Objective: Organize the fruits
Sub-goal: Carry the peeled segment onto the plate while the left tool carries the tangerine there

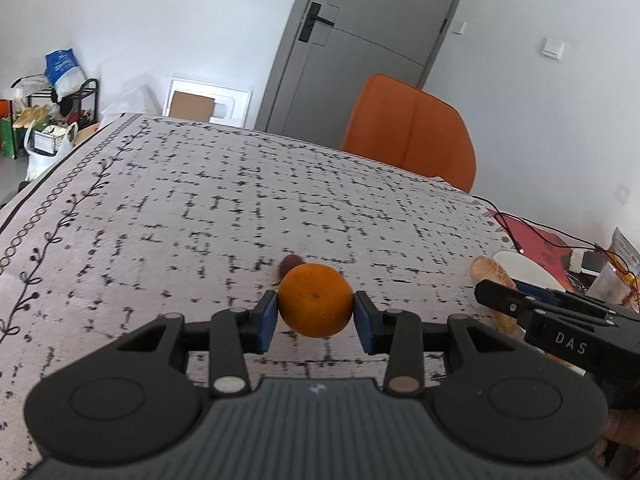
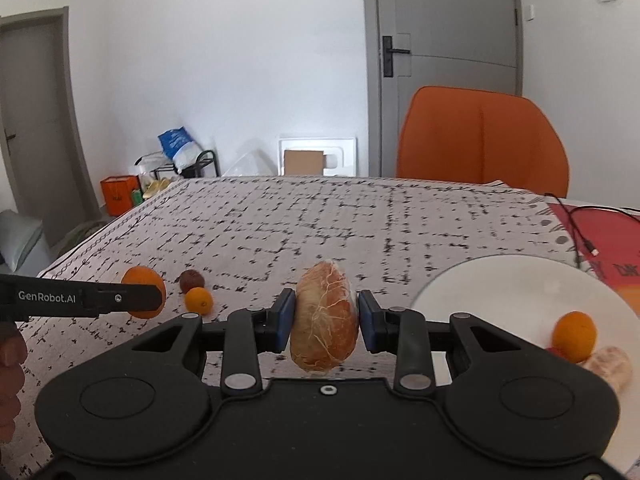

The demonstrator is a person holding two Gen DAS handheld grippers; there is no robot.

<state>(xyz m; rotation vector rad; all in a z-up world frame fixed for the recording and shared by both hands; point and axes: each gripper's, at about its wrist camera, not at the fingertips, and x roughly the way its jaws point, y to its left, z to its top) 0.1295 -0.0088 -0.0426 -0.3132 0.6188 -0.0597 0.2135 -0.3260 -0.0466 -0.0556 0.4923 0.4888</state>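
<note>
My left gripper (image 1: 315,314) is shut on a round orange (image 1: 316,300), held just above the patterned tablecloth. In the right wrist view that same gripper (image 2: 150,298) comes in from the left with the orange (image 2: 140,276). My right gripper (image 2: 324,322) is shut on a peeled, pale orange citrus fruit (image 2: 323,332) with white pith, lifted off the cloth. Left of it, a small brown fruit (image 2: 191,280) and a small orange (image 2: 199,300) lie on the cloth. The white plate (image 2: 500,292) at the right holds a small orange (image 2: 575,334) and another peeled fruit (image 2: 610,366).
An orange chair (image 2: 482,140) stands at the table's far side before a grey door. A black cable (image 2: 580,232) runs over a red mat beyond the plate. Bags and packets (image 1: 616,264) crowd the table's right end. A person's hand (image 2: 10,364) shows at the left edge.
</note>
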